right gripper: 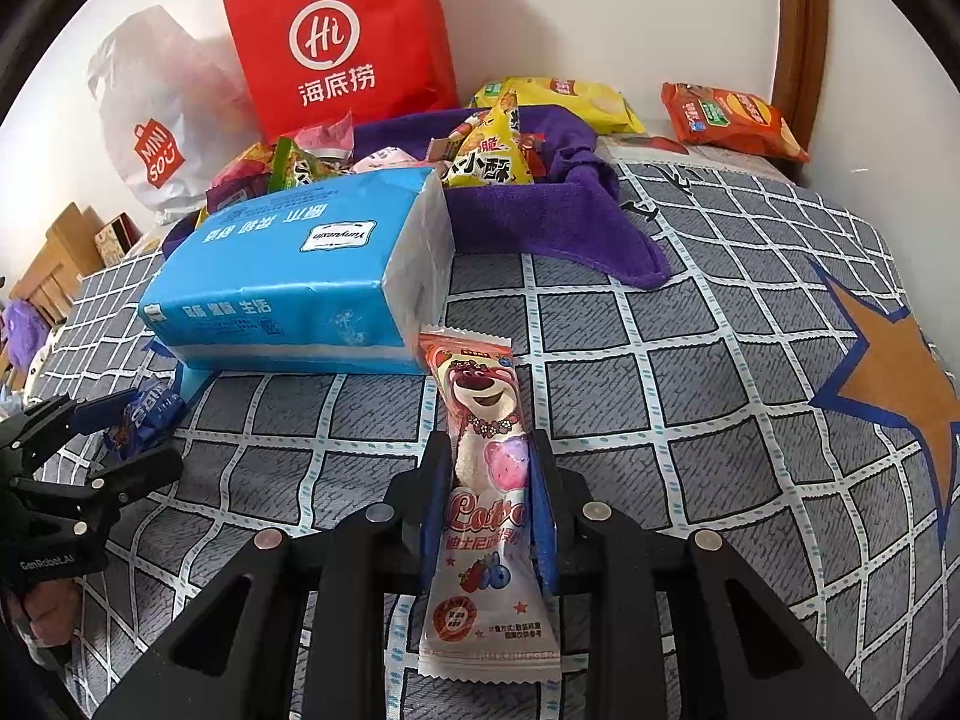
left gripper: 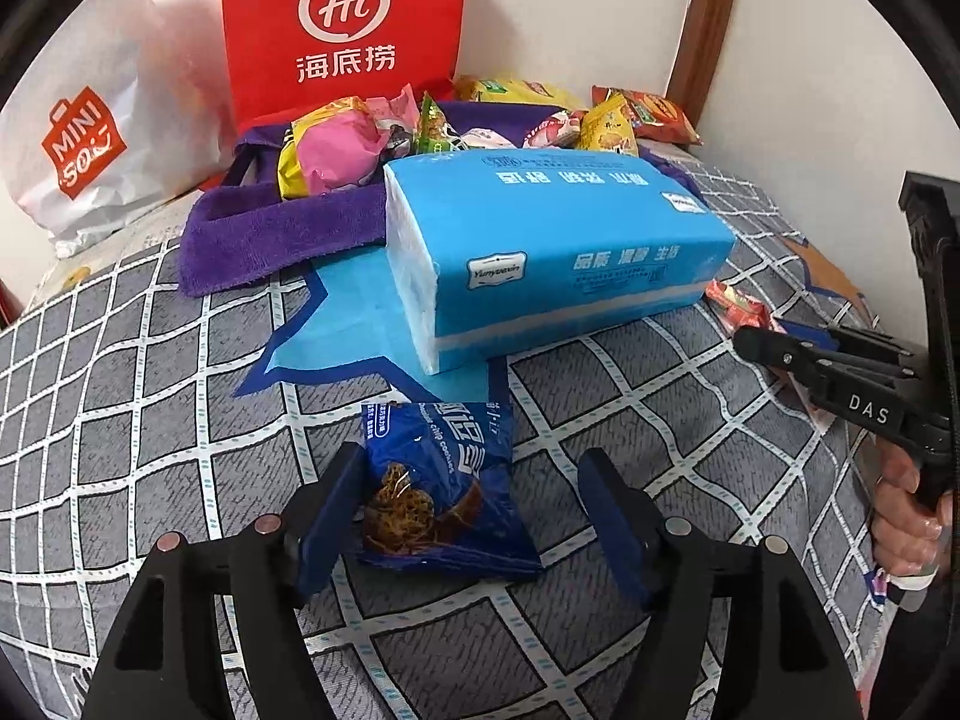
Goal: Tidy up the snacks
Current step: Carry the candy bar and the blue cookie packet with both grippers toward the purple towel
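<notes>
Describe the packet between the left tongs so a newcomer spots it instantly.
Find the big blue tissue pack on the checked bedspread. Just in front lies a dark blue cookie packet, between the open left tongs. It is the only dark blue wrapper, picturing a chocolate chip cookie.

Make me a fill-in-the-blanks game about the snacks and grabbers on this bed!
1. The right gripper is shut on a long pink snack packet with a cartoon ____ on it.
2. The dark blue cookie packet lies between the open fingers of the ____ gripper.
3. The big blue tissue pack lies in front of a ____ cloth bag filled with snacks.
4. The tall paper bag against the wall is ____.

Missing words: bear; left; purple; red
</notes>
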`<control>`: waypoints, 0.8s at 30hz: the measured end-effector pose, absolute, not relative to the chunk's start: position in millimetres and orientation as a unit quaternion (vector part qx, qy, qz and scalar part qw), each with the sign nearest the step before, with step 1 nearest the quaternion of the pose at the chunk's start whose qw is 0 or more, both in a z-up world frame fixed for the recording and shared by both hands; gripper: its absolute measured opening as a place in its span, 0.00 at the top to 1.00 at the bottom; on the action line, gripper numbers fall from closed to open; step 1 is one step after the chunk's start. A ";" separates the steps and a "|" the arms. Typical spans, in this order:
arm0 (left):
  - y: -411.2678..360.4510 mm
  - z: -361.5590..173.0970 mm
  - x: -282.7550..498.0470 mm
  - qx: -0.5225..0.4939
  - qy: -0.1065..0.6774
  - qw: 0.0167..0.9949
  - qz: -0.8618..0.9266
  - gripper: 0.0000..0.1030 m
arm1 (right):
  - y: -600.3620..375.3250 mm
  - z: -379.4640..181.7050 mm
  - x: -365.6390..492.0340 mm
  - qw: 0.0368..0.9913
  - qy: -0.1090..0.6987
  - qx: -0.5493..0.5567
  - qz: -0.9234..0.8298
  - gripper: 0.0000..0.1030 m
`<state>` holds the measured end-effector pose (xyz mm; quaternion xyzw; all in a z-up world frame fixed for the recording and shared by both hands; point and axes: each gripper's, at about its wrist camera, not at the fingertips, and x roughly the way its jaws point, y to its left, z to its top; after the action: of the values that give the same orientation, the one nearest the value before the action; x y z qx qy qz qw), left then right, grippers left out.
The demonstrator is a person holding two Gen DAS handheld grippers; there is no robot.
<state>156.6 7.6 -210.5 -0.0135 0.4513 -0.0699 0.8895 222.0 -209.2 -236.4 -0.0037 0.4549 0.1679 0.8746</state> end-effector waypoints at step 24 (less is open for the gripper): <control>7.2 -190.7 123.2 -0.043 0.444 0.892 -0.079 0.60 | -225.5 -227.5 216.5 0.882 0.443 0.020 0.157 0.81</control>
<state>123.2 7.2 -190.7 -0.0428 0.4436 -0.0787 0.8917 216.5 -225.5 -227.5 0.0199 0.4430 0.1574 0.8824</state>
